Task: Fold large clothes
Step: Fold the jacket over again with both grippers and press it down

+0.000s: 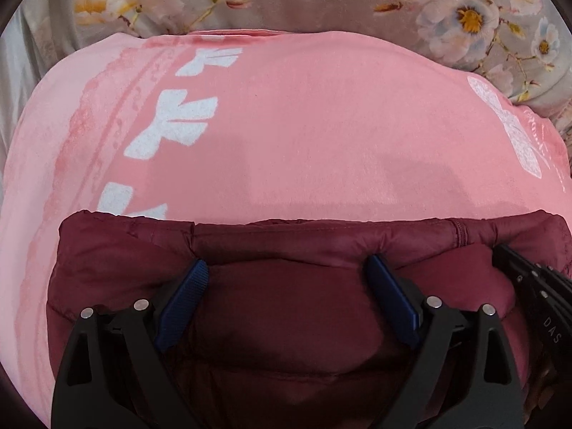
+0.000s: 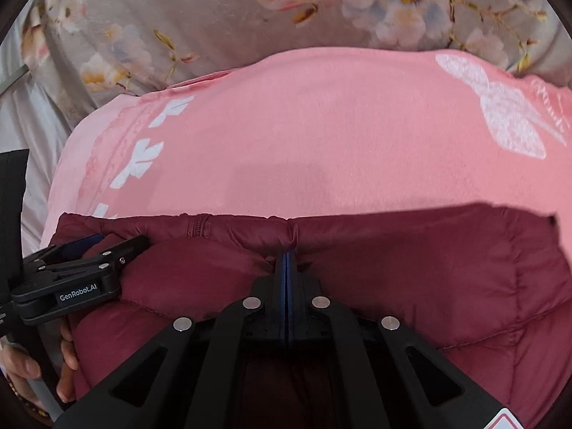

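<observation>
A maroon quilted puffer jacket [image 1: 279,321] [image 2: 411,268] lies on a pink blanket. In the left wrist view my left gripper [image 1: 289,271] is open. Its blue pads [image 1: 189,289] stand wide apart, their tips pushed against the jacket's rolled far edge, with puffy fabric bulging between them. My right gripper [image 2: 287,261] is shut, its pads pressed together on a puckered pinch of that same edge near the zipper [image 2: 196,228]. The two grippers sit side by side along the edge; each shows in the other's view: left gripper [image 2: 118,246], right gripper [image 1: 518,268].
The pink blanket [image 1: 304,125] [image 2: 321,136] with white bow prints spreads beyond the jacket. Behind it is a grey floral bedcover [image 1: 464,18] [image 2: 178,18]. A person's hand [image 2: 32,368] holds the left gripper's handle at the lower left.
</observation>
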The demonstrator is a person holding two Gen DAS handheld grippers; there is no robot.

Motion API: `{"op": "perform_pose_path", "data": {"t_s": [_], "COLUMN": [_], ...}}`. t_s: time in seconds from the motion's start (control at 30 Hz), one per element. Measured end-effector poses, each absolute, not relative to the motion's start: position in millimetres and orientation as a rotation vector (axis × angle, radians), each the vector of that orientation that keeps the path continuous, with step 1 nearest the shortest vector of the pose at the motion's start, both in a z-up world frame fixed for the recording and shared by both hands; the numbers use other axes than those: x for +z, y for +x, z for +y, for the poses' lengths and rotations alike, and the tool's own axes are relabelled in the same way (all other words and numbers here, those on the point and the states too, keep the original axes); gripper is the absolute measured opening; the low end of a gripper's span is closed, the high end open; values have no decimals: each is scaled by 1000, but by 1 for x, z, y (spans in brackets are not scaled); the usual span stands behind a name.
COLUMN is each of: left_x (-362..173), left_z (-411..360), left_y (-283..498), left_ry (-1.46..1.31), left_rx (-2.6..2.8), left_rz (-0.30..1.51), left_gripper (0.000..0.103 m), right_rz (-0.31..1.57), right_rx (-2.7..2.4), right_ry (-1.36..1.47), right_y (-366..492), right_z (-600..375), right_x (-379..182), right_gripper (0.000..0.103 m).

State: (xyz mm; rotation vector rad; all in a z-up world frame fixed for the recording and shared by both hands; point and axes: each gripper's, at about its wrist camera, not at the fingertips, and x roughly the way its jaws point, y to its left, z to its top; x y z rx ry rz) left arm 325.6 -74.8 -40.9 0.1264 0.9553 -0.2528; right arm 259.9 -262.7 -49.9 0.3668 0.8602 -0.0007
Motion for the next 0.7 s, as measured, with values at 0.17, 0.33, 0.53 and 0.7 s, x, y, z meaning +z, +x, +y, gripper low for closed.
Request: {"op": "perform_pose_path", "data": {"t_s": [0.17,0.33,0.53,0.7], "left_x": [-51,-56,-58,-57], "left_z": [-78,-81,-85,-83], "left_y": [327,328,329,329], "left_ry": [119,141,164,159], "left_rx": [-246,-231,-220,-222], "left_rz": [930,914,910,909], "left_gripper": [93,94,95,95], "right_rz": [863,858,860,857], "right_rx": [-7,1,4,17], "right_ry": [350,373,383,399], "right_y": [263,262,264,263], "right_z": [-259,-264,-267,-270], "right_x": [-57,-59,-57,-53], "right_gripper": [0,0,0,0]}}
